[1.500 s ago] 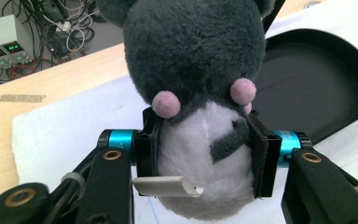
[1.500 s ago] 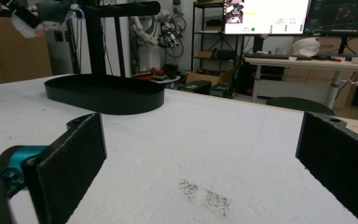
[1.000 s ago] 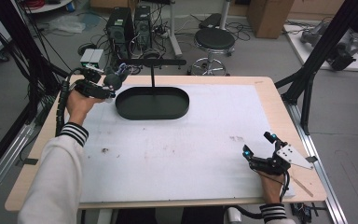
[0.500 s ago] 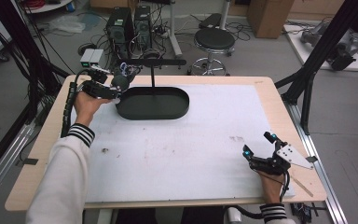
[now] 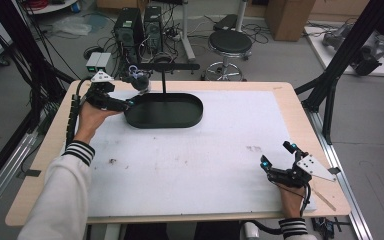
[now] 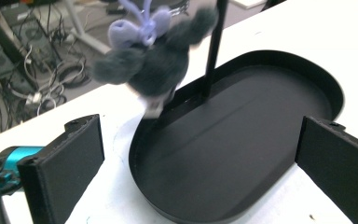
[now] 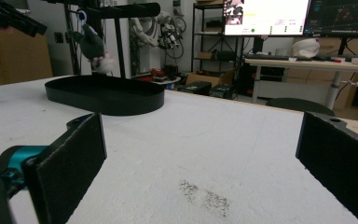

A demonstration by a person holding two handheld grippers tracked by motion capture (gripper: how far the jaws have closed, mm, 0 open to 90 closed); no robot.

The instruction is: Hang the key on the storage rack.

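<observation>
Fingers of left gripper (image 6: 200,154) just opened wide (empty), plush toy (image 6: 151,63) hanging free.

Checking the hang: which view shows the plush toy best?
The left gripper view: the plush toy is close, hanging over the tray. The high view and the right gripper view show it small.
</observation>
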